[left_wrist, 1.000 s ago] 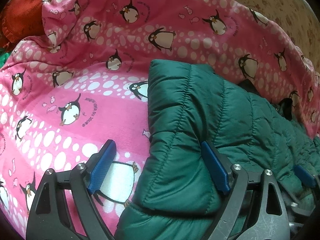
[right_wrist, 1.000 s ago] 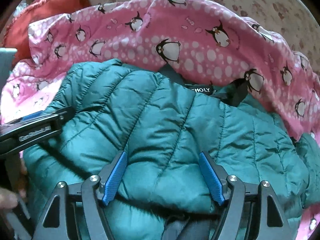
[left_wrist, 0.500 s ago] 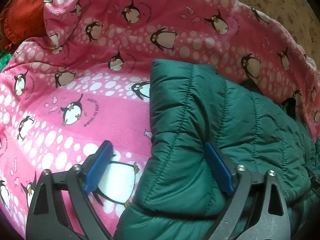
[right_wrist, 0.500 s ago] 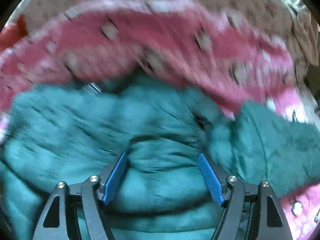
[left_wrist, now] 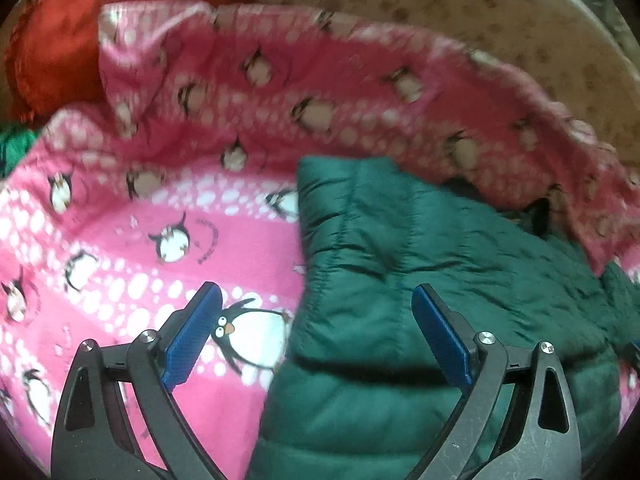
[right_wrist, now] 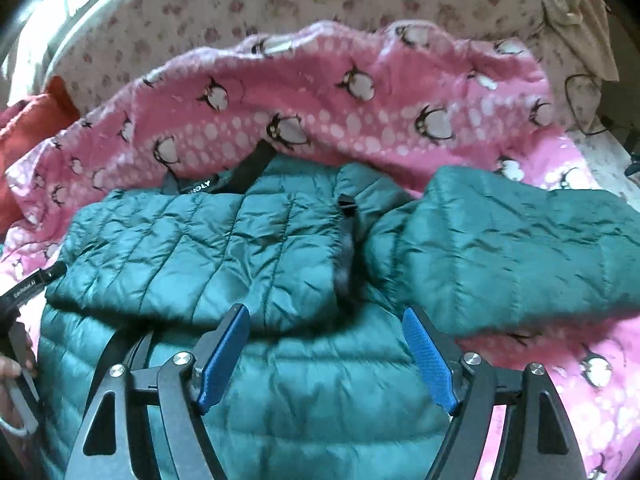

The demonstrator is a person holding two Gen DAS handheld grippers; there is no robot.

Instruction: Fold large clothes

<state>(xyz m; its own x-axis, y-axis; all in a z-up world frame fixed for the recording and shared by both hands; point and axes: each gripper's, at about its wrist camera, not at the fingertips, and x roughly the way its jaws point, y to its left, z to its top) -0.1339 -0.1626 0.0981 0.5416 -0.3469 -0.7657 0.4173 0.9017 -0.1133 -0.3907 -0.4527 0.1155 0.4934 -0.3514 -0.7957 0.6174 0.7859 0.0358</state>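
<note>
— Green quilted nylon was what we had under us: the puffer jacket [right_wrist: 280, 380] lay on the pink penguin blanket [right_wrist: 360, 120], its collar toward the far side. How far along did we judge it?

— Partway, we thought. One sleeve [right_wrist: 208, 248] lay folded across the chest, its cuff near the middle of the body. The other sleeve [right_wrist: 520, 248] lay spread out to the right over the blanket, not yet brought in. The body itself had not been doubled over.

— And our grippers?

— Both empty. The left gripper [left_wrist: 316, 336] hung over the jacket's left edge, where green meets pink, its jaws wide apart after just opening further, gripping nothing. The right gripper [right_wrist: 326, 356] hovered over the middle of the body, jaws apart too, having opened a little; fabric lay below them but the pads did not press it.

— Anything in our way?

— The blanket was rumpled and heaped along the far side, touching the collar, so we expected an uneven base. An orange cloth [left_wrist: 100, 32] sat beyond the blanket's far left corner, well clear. A floral sheet [right_wrist: 360, 0] lay behind everything.
</note>
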